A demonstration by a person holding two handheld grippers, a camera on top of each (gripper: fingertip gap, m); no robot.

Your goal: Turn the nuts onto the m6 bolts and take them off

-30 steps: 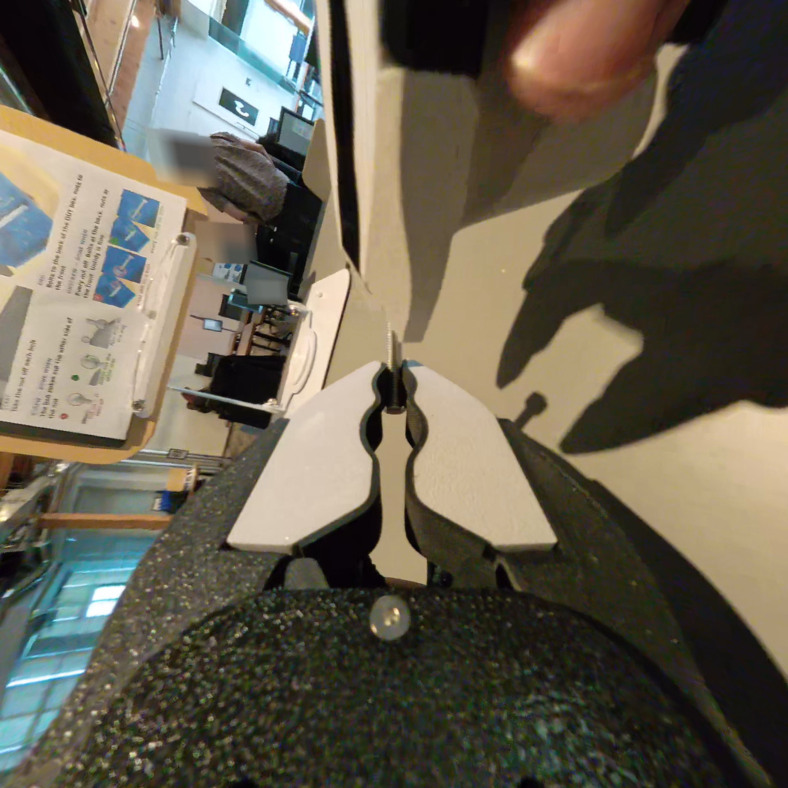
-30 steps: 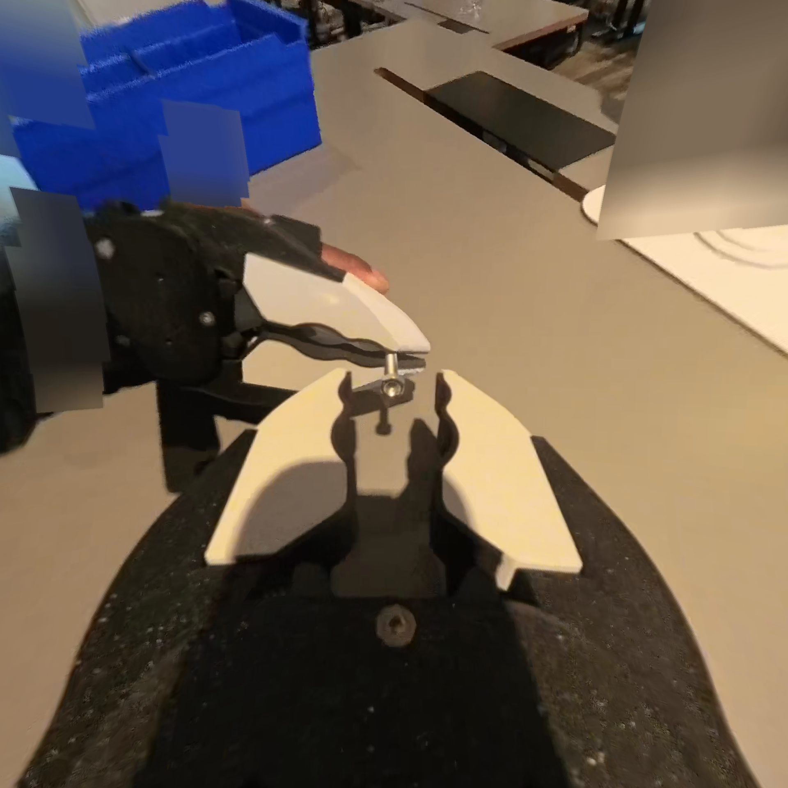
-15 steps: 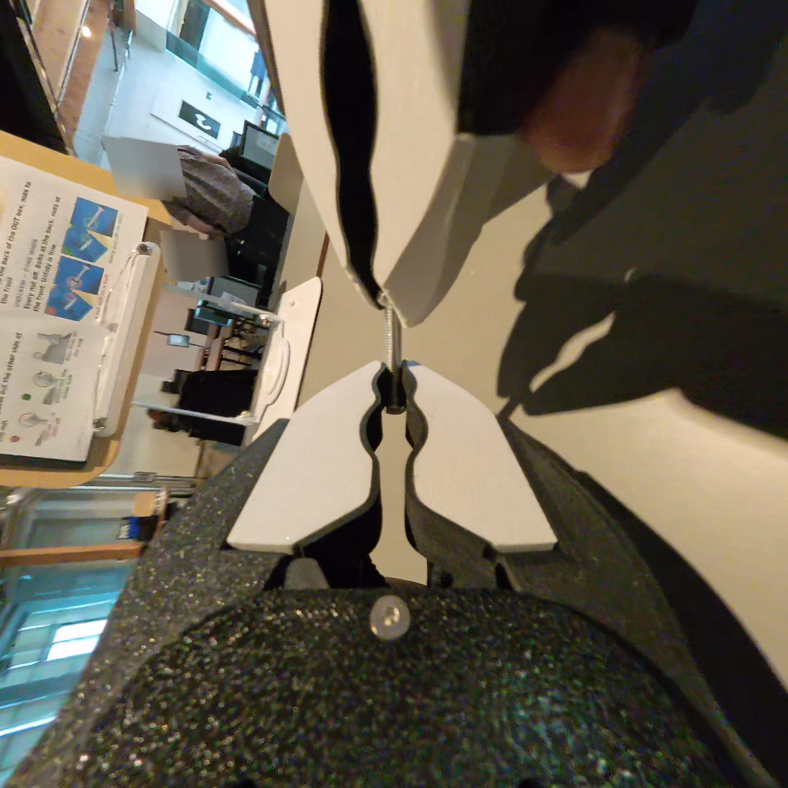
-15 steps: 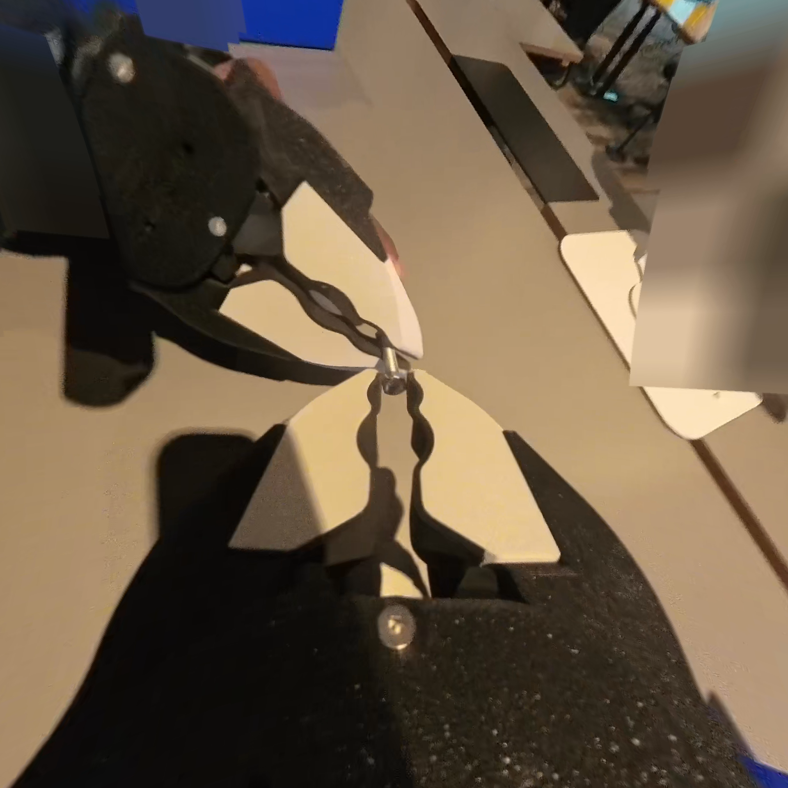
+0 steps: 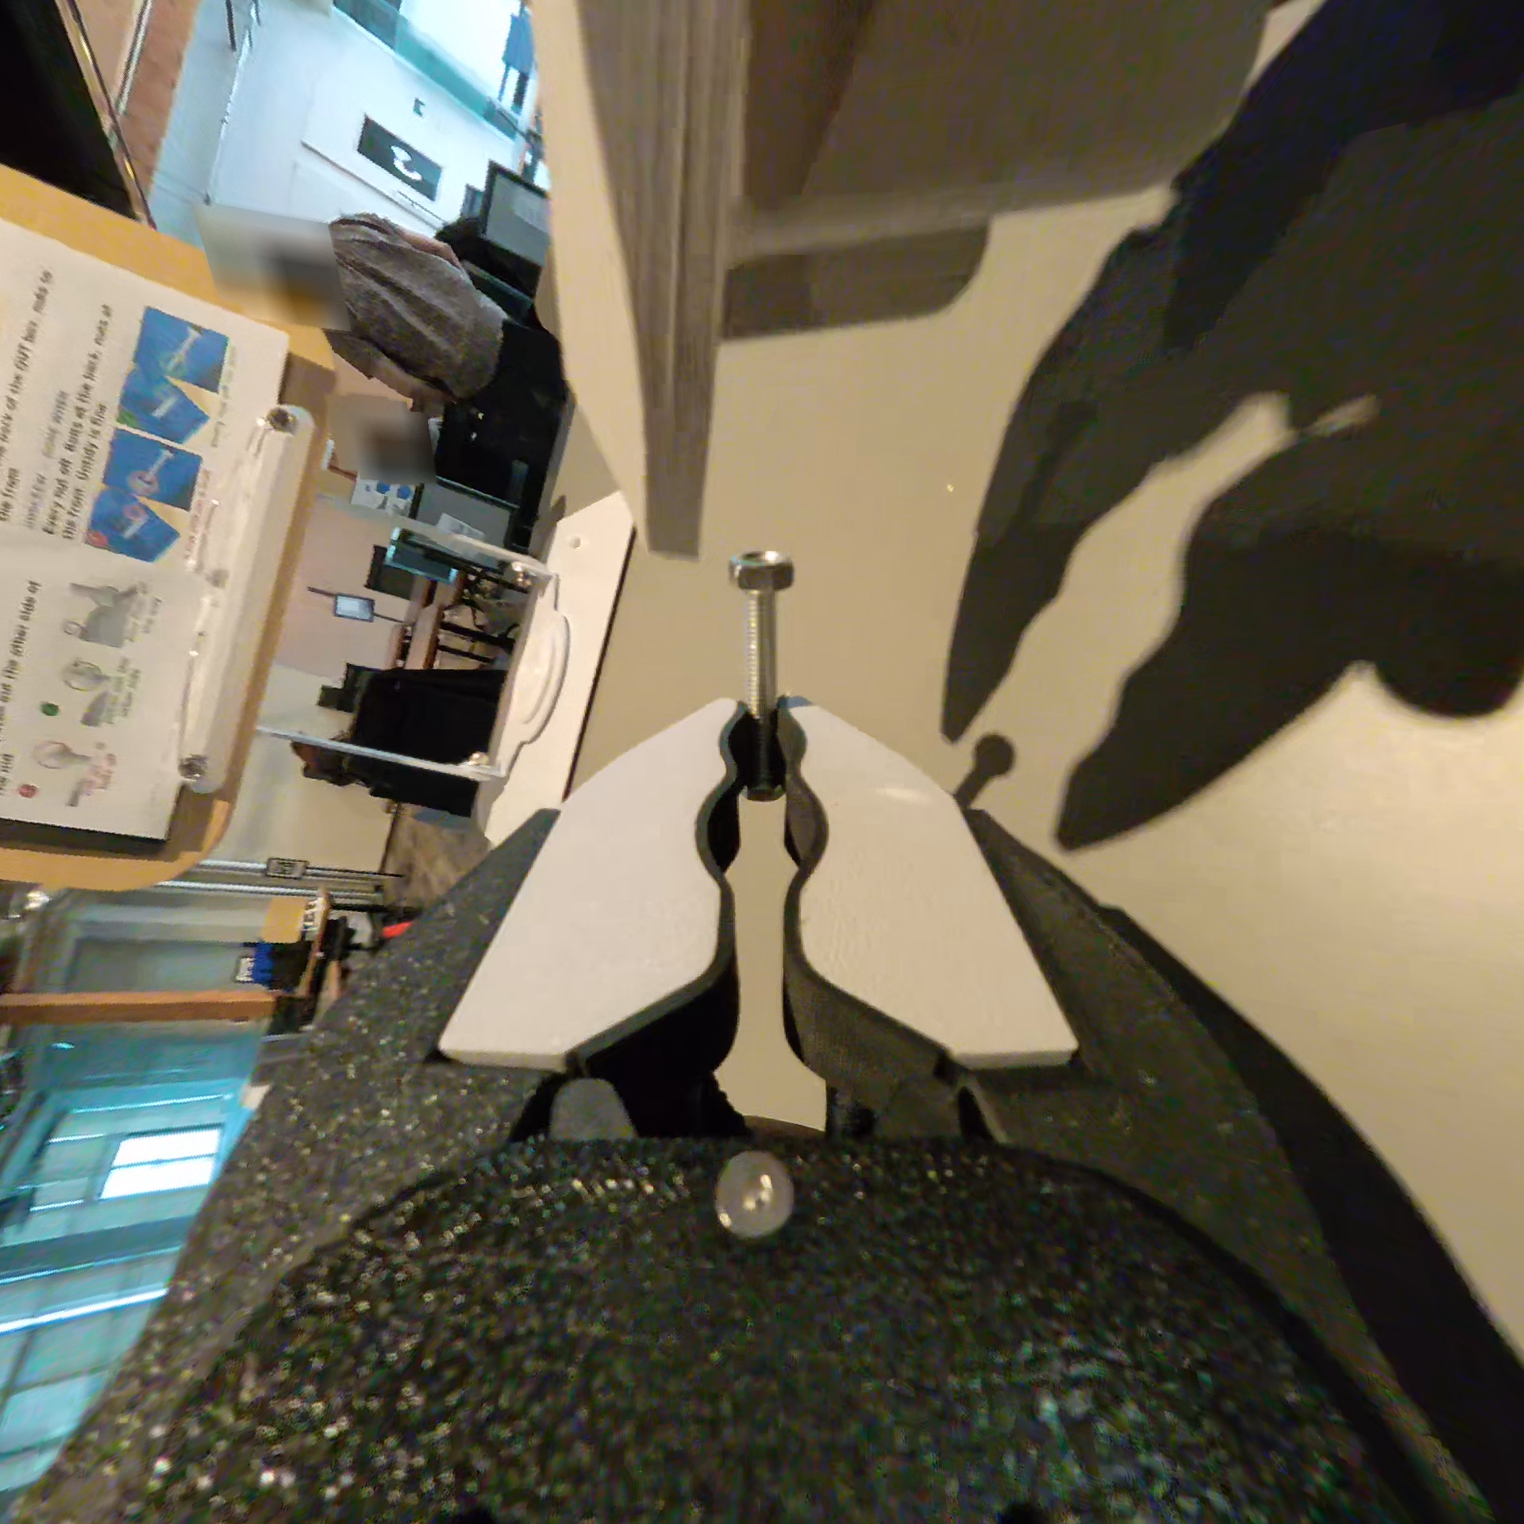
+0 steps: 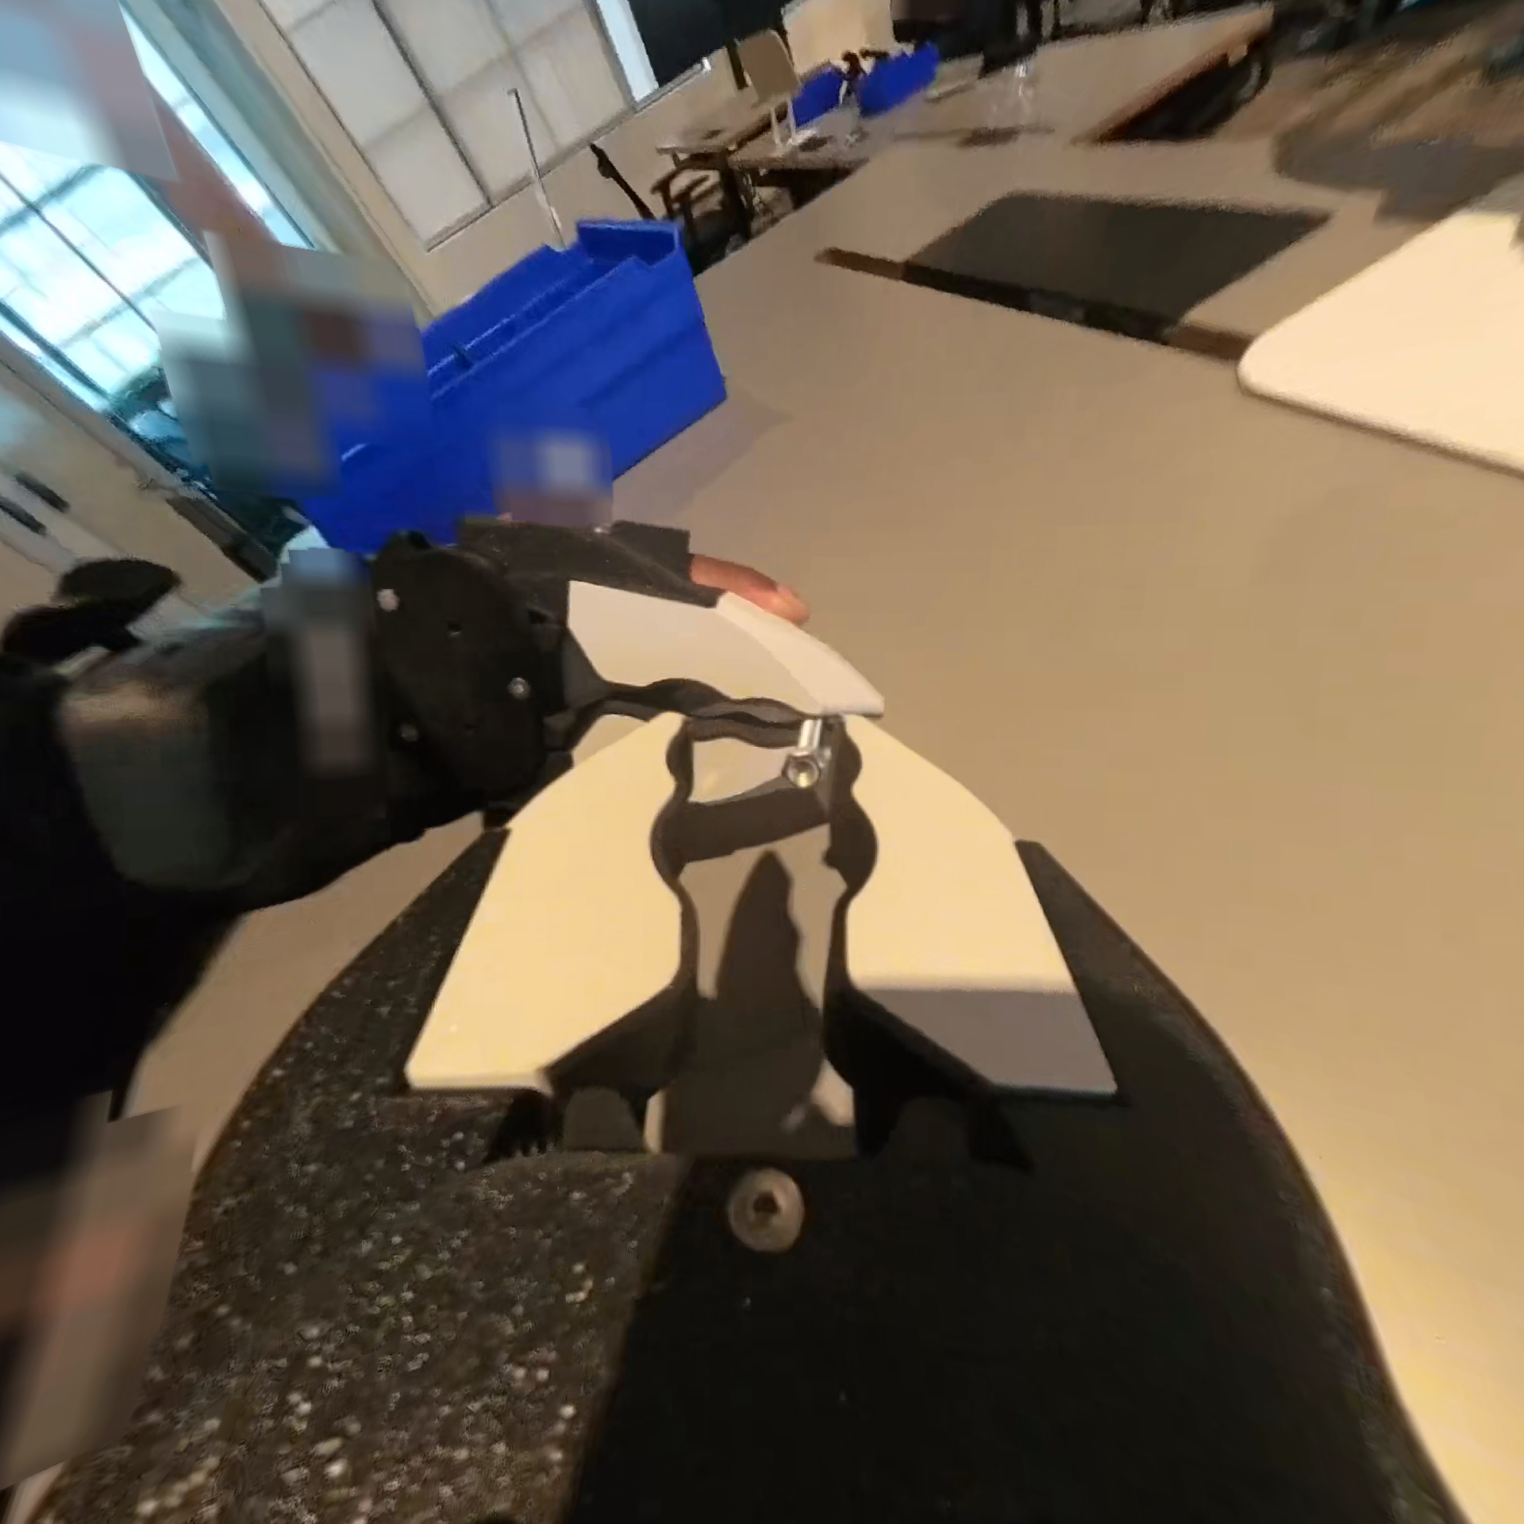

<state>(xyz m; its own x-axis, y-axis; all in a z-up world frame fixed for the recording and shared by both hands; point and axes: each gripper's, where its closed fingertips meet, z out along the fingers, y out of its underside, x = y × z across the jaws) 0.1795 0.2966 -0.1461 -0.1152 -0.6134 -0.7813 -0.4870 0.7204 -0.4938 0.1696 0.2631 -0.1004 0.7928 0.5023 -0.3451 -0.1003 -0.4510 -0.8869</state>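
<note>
table (image 6: 1072, 594), 1 | blue bins (image 6: 569, 363), 2 stacked | left gripper (image 5: 763, 726) pinching 1 bolt (image 5: 760, 660), 1 nut (image 5: 760, 571) on its far tip | right gripper (image 6: 763, 783) spread, beside bolt, holding nothing

Shiny threaded metal bolt (image 5: 760, 660); matt tabletop (image 5: 866, 462); speckled rough black gripper housing (image 5: 742, 1361).

We see a silver bolt (image 5: 760, 660) between white fingers (image 5: 610, 899) on a speckled black gripper body, a beige table (image 6: 1072, 627), and blue bins (image 6: 569, 371).
</note>
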